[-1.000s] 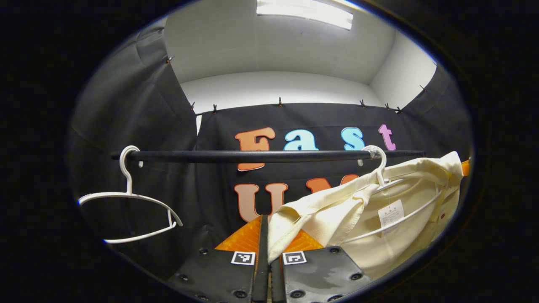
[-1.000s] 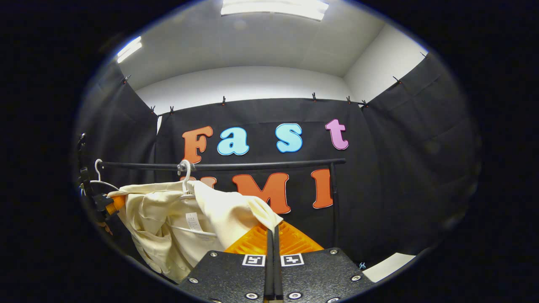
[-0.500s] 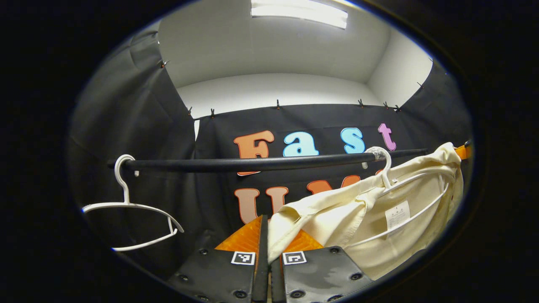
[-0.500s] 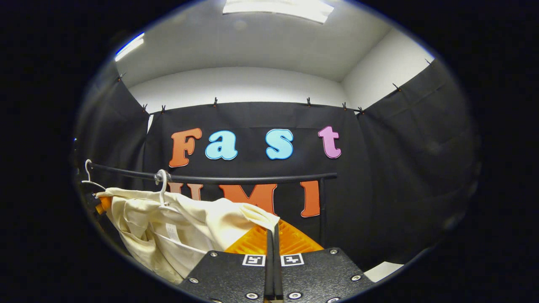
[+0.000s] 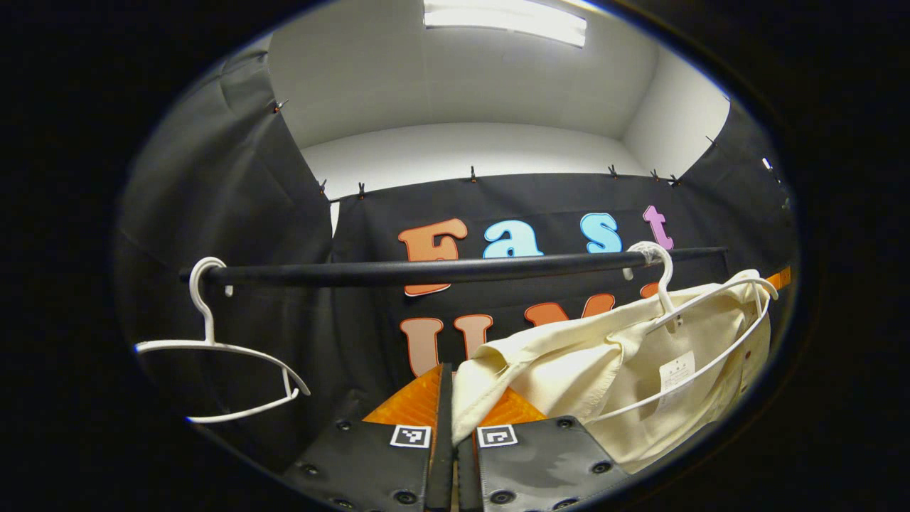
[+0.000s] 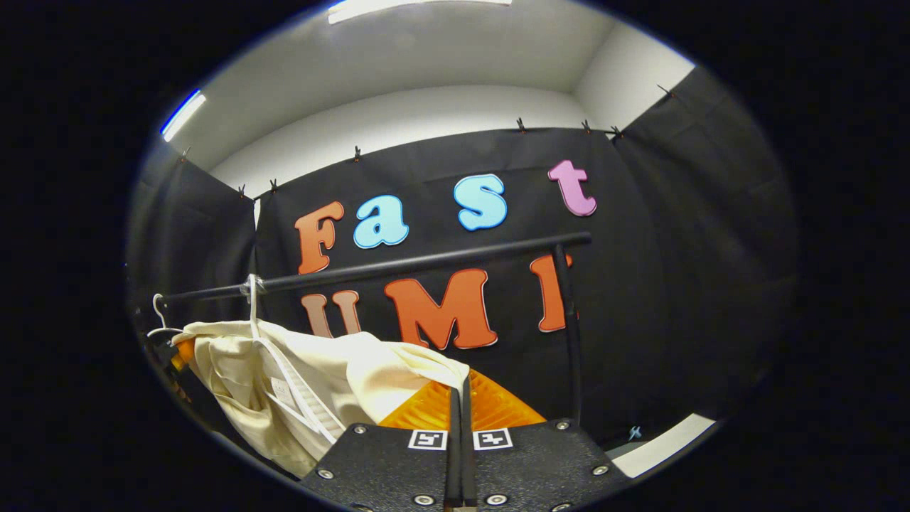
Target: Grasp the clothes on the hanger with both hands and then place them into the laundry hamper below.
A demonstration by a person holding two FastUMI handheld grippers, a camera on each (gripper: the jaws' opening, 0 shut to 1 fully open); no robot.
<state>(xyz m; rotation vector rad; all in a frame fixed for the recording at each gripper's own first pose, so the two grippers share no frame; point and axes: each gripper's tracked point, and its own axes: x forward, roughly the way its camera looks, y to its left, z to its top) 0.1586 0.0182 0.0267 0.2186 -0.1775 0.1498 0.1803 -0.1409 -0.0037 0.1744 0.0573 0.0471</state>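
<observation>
Bar: a black rail [image 5: 441, 270] goes across, above and past the fingers; level
Bare hanger: white hanger [image 5: 213, 348] hooked on the rail, up left of the fingers
Other hanger: second white hanger [image 5: 665, 277] hooked on, up right; cream shirt [image 5: 569, 363] drapes on it

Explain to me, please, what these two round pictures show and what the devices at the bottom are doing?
Each picture comes from a camera riding on a hand-held two-finger tool, looking forward along its fingers. In the left gripper view, the left tool is shut on a corner of a cream shirt. In the right gripper view, the right tool pinches the shirt's other corner. The shirt hangs partly off a white hanger hooked on a black rail. A second hanger hangs bare on the rail.
</observation>
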